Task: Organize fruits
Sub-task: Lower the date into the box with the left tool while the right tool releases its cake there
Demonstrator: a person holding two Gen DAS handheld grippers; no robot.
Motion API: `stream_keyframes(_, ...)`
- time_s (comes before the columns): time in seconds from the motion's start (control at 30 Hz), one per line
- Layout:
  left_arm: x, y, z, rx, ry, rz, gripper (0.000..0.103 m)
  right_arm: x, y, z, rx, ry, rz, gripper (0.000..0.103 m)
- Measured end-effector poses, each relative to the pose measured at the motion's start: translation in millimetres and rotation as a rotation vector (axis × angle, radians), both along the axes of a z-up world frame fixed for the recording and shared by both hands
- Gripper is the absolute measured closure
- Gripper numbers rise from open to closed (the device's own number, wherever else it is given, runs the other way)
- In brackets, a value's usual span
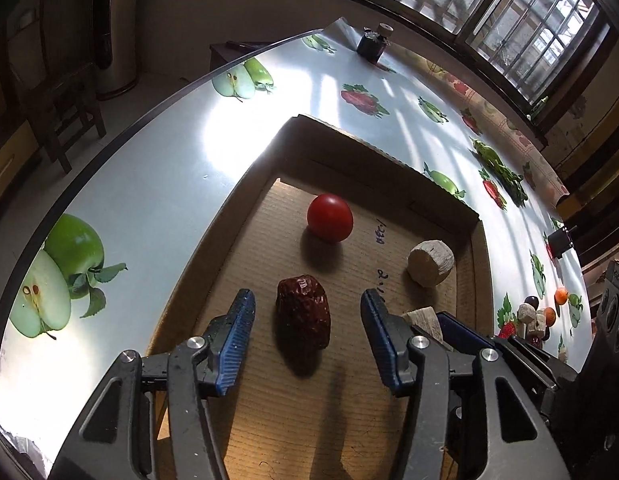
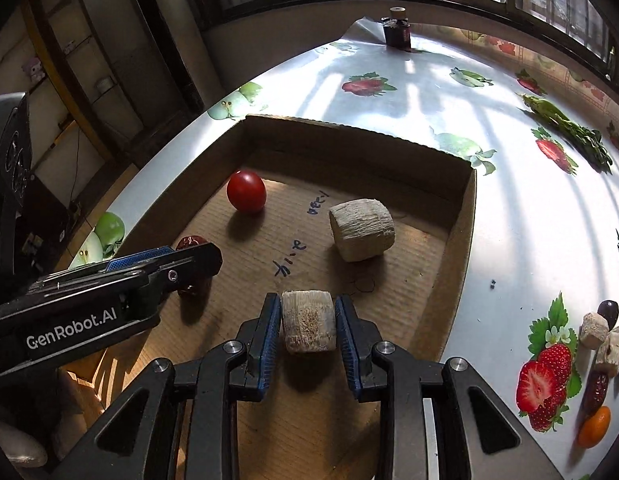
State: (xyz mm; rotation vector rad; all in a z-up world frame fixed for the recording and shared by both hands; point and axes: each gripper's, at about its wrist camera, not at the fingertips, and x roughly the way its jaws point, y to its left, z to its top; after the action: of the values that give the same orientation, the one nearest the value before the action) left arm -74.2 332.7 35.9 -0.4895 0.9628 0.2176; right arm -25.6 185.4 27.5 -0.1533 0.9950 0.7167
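Observation:
A shallow cardboard box (image 1: 389,156) (image 2: 349,128) sits on the fruit-print tablecloth. Inside lie a red tomato (image 1: 330,218) (image 2: 246,191), a pale cut cylinder (image 1: 430,263) (image 2: 362,229) and a wrinkled dark red date (image 1: 303,312). My left gripper (image 1: 307,298) stands open with the date between its blue pads, clear gaps on both sides. In the right wrist view that left gripper (image 2: 197,256) hides most of the date (image 2: 187,242). My right gripper (image 2: 308,320) is shut on a smaller pale chunk (image 2: 308,322) (image 1: 423,318) low over the box floor.
A cluster of pale chunks, dark fruits and small oranges (image 2: 605,344) (image 1: 537,316) lies on the cloth right of the box. Green leafy stems (image 2: 569,128) (image 1: 501,168) lie farther back. A dark jar (image 2: 397,32) stands at the far edge. The table edge (image 1: 109,148) curves along the left.

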Motion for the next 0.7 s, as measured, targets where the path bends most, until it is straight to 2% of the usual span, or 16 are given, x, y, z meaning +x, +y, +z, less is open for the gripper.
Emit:
stream_keyframes(0.1, -11, -1, 9, 0.029, -0.024, 0.027, 0.048, -7, -7, 11, 0.023, -0.033, -0.016, 0.062)
stream_keyframes(0.17, -22, -6, 18, 0.057, -0.052, 0.049, 0.046, -13, -17, 23, 0.056, -0.057, -0.027, 0.061)
stream_keyframes(0.3, -43, -28, 39, 0.163, -0.103, 0.088, 0.022, -29, -48, 42, 0.106, -0.123, -0.083, 0.048)
stream_keyframes(0.33, -47, -35, 44, 0.185, -0.115, 0.083, 0.021, -33, -57, 46, 0.120, -0.133, -0.097, 0.047)
stream_keyframes(0.5, -56, -76, 62, 0.244, -0.159, 0.008, 0.019, -48, -99, 54, 0.165, -0.143, -0.164, 0.046)
stream_keyframes(0.7, -61, -119, 73, 0.345, -0.171, -0.059, 0.019, -57, -145, 54, 0.189, -0.141, -0.232, 0.046)
